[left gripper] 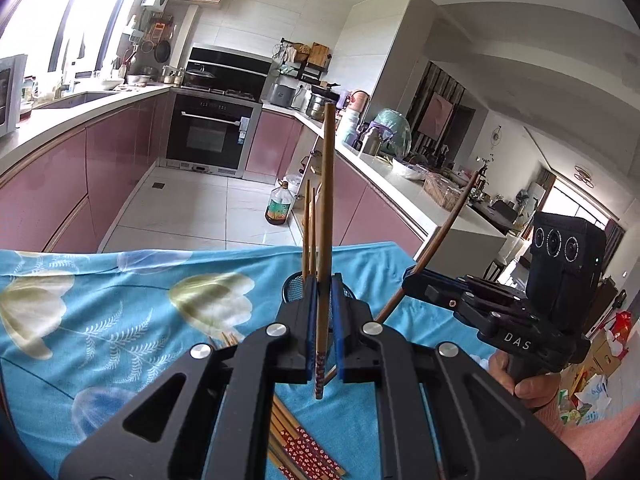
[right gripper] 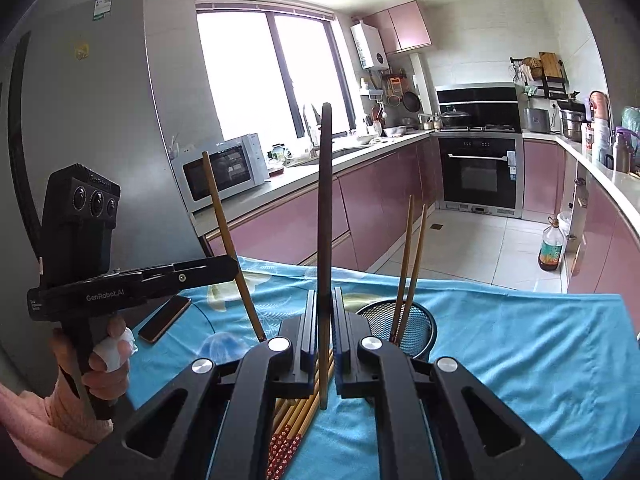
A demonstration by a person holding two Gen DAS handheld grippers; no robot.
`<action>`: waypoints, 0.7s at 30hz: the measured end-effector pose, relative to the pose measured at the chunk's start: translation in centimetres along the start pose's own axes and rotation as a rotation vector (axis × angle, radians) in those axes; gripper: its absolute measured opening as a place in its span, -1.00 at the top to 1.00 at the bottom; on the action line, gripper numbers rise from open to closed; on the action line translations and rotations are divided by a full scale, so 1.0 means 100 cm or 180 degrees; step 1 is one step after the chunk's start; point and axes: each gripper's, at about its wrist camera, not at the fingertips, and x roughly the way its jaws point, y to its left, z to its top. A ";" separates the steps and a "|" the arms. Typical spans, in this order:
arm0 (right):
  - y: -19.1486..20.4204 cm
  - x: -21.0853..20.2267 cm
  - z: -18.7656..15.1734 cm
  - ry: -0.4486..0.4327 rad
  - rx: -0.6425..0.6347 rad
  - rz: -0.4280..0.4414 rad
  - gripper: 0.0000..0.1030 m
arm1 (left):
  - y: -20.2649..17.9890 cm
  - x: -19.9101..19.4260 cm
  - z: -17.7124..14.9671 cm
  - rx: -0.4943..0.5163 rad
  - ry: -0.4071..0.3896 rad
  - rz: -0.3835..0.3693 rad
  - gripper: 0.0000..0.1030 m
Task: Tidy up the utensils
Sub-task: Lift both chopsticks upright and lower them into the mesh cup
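My left fingers (left gripper: pixel 324 320) pinch a light chopstick (left gripper: pixel 326 216) upright; my right fingers (right gripper: pixel 324 320) clamp a dark chopstick (right gripper: pixel 325 216). Next, I judge, each must drop into the mesh holder (right gripper: pixel 416 320) just beyond on the worktop (right gripper: pixel 520 340).

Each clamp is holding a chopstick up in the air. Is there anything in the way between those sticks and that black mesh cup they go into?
Nothing visible blocks the way. The left gripper holds a light chopstick and the right gripper a dark chopstick, both above the mesh cup. Its mouth is open, with only two chopsticks standing inside.
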 end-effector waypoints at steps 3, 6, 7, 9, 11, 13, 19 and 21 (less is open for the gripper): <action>-0.002 -0.003 0.007 -0.0050 -0.0021 -0.0045 0.89 | -0.006 0.003 0.011 0.0048 -0.0039 0.0010 0.85; -0.004 -0.007 0.015 -0.0105 -0.0057 -0.0089 0.89 | -0.011 0.007 0.023 0.0100 -0.0081 0.0018 0.85; -0.004 -0.009 0.018 -0.0126 -0.0075 -0.0110 0.89 | -0.012 0.007 0.027 0.0118 -0.0104 0.0024 0.85; -0.009 -0.010 0.024 -0.0161 -0.0096 -0.0138 0.89 | -0.014 0.010 0.034 0.0146 -0.0144 0.0019 0.85; -0.012 -0.012 0.028 -0.0196 -0.0113 -0.0171 0.89 | -0.016 0.013 0.041 0.0161 -0.0162 0.0028 0.85; -0.015 -0.012 0.033 -0.0222 -0.0119 -0.0193 0.89 | -0.016 0.019 0.045 0.0168 -0.0159 0.0038 0.85; -0.021 -0.004 0.041 -0.0251 -0.0192 -0.0373 0.89 | -0.015 0.040 0.053 0.0186 -0.0072 0.0073 0.85; -0.025 0.002 0.042 -0.0221 -0.0187 -0.0386 0.89 | -0.014 0.049 0.054 0.0200 -0.0035 0.0106 0.85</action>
